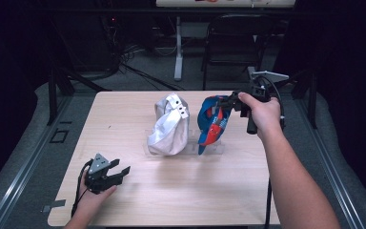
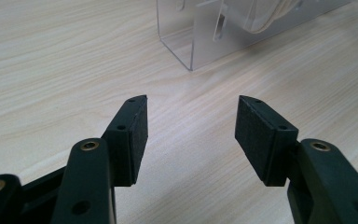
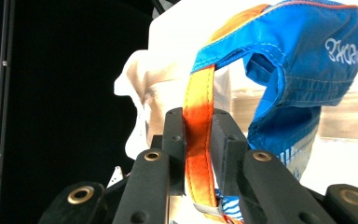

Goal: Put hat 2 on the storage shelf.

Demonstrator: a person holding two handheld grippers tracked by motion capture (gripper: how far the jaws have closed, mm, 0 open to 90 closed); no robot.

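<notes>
A blue and red cap (image 1: 212, 123) stands on edge on a clear acrylic stand (image 1: 217, 149) at the middle of the table. My right gripper (image 1: 229, 101) is at the cap's upper right, shut on its orange strap (image 3: 198, 135). Beside it on the left sits a white cap (image 1: 169, 125) on the same stand. Near the table's front left, my left gripper (image 1: 119, 171) rests low, open, with nothing between its jaws. In the left gripper view the left gripper (image 2: 191, 133) points toward the clear stand (image 2: 200, 44).
The wooden table (image 1: 124, 114) has bare surface in front and to the left. A black chair (image 1: 236, 43) and a white stand leg (image 1: 178, 52) are beyond the far edge. Dark rails and cables lie on the floor around.
</notes>
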